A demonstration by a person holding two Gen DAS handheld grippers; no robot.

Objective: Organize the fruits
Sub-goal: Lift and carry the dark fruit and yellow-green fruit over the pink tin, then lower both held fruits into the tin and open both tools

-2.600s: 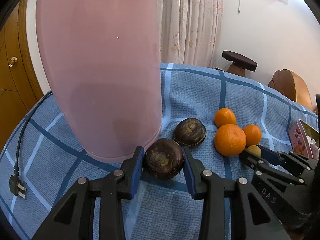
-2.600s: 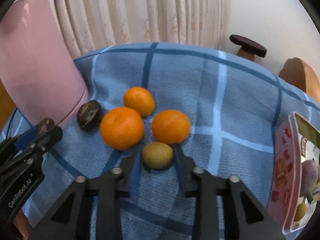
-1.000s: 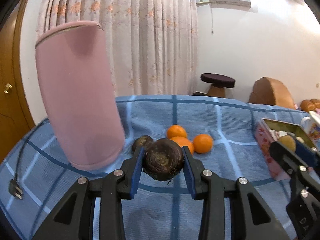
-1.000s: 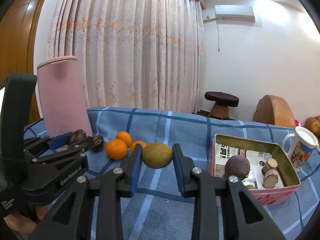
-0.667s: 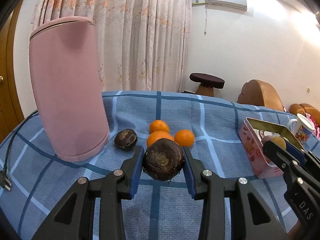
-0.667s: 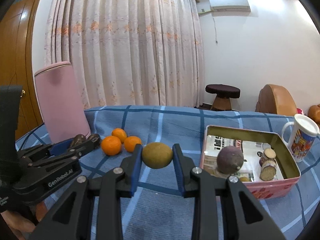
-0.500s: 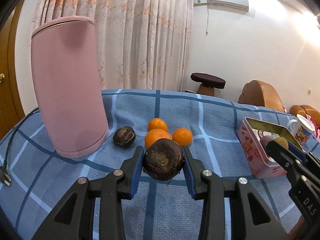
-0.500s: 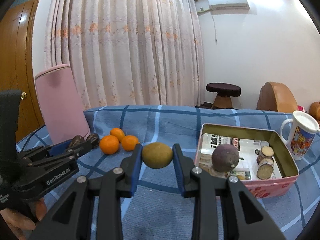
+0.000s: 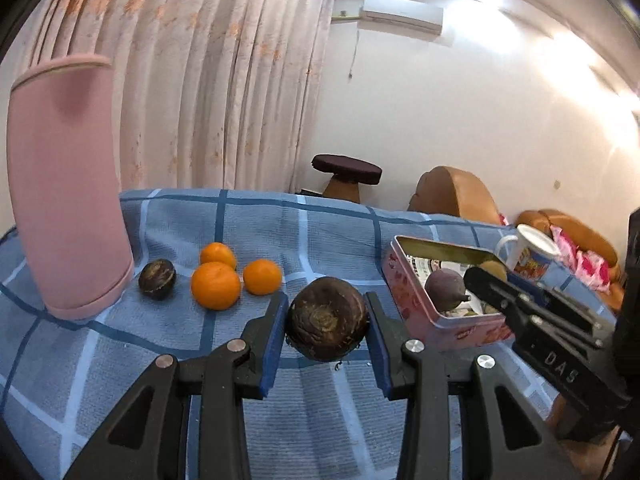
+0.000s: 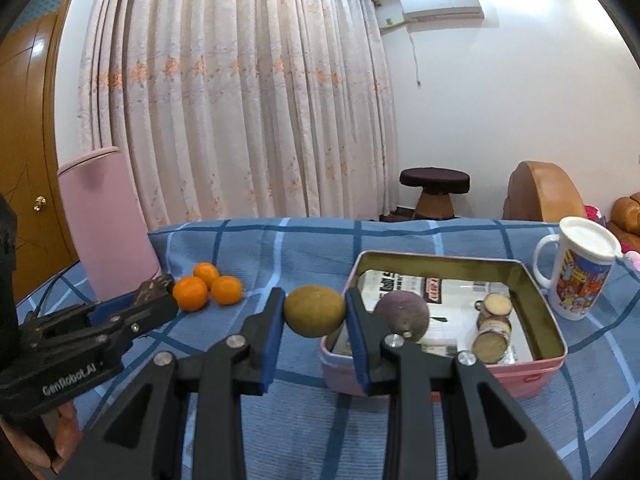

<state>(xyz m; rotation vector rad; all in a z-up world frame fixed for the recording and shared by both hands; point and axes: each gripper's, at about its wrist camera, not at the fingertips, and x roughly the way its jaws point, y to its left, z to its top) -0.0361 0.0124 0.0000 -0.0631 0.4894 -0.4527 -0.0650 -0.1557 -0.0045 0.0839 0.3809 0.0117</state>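
Both tools (image 9: 327,330) (image 10: 315,312) gripping fruit, apparently.

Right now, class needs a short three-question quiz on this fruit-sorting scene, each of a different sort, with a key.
1. True or false: the left tool holds an orange.
2. How many oranges lie on the blue checked cloth?
3. The right tool carries its yellowish-green fruit nearest to: A) pink tin, B) pink cylinder, C) mug.

Key: 1 false, it grips a dark brown fruit; 2 three; 3 A.
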